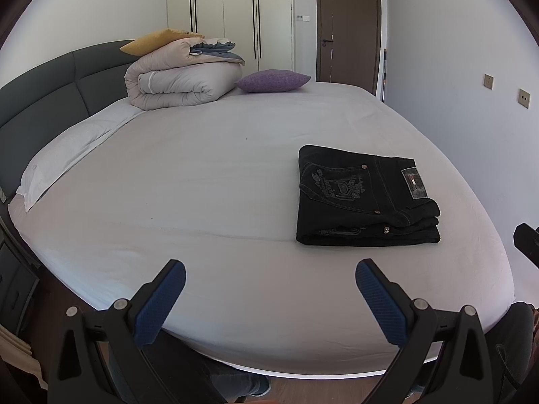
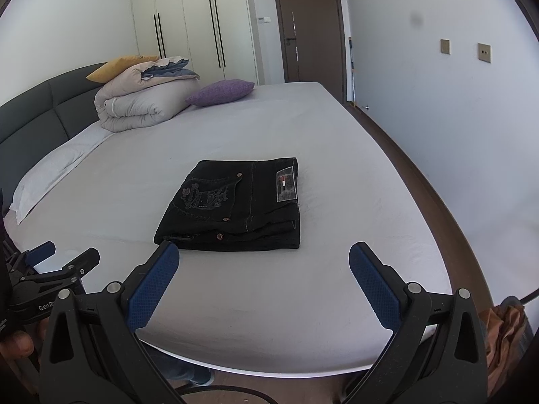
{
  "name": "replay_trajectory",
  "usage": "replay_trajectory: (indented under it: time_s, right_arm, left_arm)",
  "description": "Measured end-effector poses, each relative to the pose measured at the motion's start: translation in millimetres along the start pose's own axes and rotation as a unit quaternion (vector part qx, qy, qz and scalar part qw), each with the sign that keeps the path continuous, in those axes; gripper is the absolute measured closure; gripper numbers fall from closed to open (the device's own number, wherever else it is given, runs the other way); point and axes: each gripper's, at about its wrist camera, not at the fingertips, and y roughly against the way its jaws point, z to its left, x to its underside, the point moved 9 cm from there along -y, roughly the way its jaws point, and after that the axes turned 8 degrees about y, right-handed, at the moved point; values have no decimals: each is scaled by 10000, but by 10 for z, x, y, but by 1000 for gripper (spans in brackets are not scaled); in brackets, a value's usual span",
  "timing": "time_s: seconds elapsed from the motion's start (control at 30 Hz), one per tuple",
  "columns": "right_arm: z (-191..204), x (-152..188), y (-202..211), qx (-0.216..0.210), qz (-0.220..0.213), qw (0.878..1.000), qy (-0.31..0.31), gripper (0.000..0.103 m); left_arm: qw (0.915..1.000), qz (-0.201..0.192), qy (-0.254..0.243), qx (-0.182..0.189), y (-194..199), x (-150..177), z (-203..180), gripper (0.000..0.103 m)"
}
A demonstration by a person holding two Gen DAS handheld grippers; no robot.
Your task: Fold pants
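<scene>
Your black denim pants (image 2: 232, 205) lie folded into a compact rectangle near the foot corner of the white-sheeted bed (image 2: 269, 128), so both your left gripper (image 1: 269, 289) and right gripper (image 2: 264, 279) hover wide open, empty, clear of the cloth.

Pants: 1 (image 2: 232, 203), black, folded, on the bed (image 2: 303, 303)
Grippers: 2, left gripper (image 1: 270, 298), right gripper (image 2: 263, 281), both spread wide
Pillows: 3, yellow pillow (image 2: 118, 66) at 11 o'clock, purple pillow (image 2: 220, 92) at 12, white pillow (image 2: 50, 171) at 9
Folded duvets: 1 (image 2: 141, 104)
Doors: 1 (image 2: 308, 23)
Wall plates: 2 (image 2: 445, 46) (image 2: 484, 53) at 2 o'clock
</scene>
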Motion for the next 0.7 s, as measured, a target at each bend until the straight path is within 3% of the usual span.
replay_trajectory:
  time_s: [0.7]
  right_arm:
    - [142, 19, -52, -31, 53, 10000, -41, 0]
  left_arm:
    - [10000, 11, -9, 0, -5, 18, -13, 0]
